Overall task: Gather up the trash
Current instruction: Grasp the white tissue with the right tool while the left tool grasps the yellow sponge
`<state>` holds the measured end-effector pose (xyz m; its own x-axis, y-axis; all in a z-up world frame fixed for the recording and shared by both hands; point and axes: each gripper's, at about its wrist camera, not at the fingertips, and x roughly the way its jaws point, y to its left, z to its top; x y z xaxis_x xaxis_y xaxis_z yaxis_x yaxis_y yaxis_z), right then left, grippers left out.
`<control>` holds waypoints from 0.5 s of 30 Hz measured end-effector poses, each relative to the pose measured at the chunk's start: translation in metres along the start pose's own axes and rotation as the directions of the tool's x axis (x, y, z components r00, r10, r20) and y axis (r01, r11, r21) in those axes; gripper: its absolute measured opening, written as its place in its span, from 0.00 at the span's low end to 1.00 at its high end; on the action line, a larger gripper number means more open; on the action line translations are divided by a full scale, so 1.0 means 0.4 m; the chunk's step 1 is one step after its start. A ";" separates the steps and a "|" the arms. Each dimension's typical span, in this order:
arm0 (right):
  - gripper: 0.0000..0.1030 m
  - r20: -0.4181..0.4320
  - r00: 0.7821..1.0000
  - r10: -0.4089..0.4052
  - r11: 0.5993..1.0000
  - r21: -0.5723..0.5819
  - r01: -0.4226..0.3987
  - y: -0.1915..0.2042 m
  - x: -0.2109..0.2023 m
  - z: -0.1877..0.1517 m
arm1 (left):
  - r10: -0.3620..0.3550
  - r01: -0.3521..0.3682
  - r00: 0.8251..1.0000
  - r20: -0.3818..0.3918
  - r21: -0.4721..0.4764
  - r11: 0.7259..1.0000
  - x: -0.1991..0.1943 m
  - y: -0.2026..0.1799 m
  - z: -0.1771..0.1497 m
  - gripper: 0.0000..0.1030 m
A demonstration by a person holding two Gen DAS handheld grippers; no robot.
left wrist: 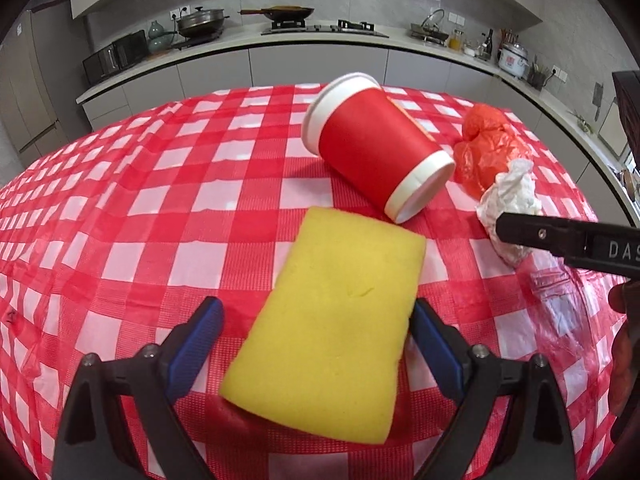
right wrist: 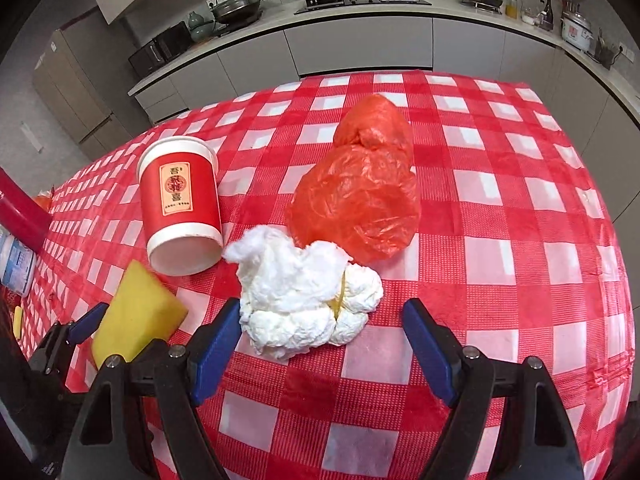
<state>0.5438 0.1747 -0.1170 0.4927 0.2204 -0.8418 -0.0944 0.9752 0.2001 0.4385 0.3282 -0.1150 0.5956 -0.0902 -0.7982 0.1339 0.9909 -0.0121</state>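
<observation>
A yellow sponge [left wrist: 332, 312] lies on the red checked tablecloth [left wrist: 120, 208] between the fingers of my open left gripper [left wrist: 316, 320]; the right pad [left wrist: 434, 344] is at its edge, and whether it touches I cannot tell. A red paper cup [left wrist: 376, 140] lies on its side behind it. My open right gripper [right wrist: 322, 332] straddles a crumpled white tissue [right wrist: 304, 300]. A crumpled red plastic bag [right wrist: 360, 188] lies just beyond the tissue. The cup [right wrist: 182, 204] and sponge [right wrist: 136, 316] show at left in the right wrist view.
A clear plastic wrapper [left wrist: 560, 300] lies at the table's right side. A white bottle [right wrist: 16, 268] and a red cylinder [right wrist: 20, 212] stand at the table's far left. Kitchen counters [left wrist: 280, 44] with pots run behind the table.
</observation>
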 end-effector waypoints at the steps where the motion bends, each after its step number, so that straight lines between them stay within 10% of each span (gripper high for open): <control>1: 0.80 0.001 1.000 0.000 1.000 -0.004 0.000 0.001 0.002 0.001 | -0.003 0.003 1.000 0.001 -0.002 1.000 0.000 0.001 0.002 0.87; 9: 0.60 0.001 1.000 0.011 0.998 -0.059 -0.011 0.033 0.011 0.000 | 0.001 -0.001 1.000 0.001 -0.006 1.000 -0.011 -0.013 0.011 0.55; 15: 0.56 0.030 0.999 0.031 0.997 -0.073 -0.028 0.022 -0.032 -0.019 | -0.005 0.006 0.999 0.034 -0.029 1.000 -0.028 -0.027 0.012 0.49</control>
<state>0.5301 0.1807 -0.1081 0.5151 0.2495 -0.8200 -0.1714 0.9674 0.1866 0.4342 0.3180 -0.1030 0.6216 -0.0986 -0.7771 0.1148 0.9928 -0.0340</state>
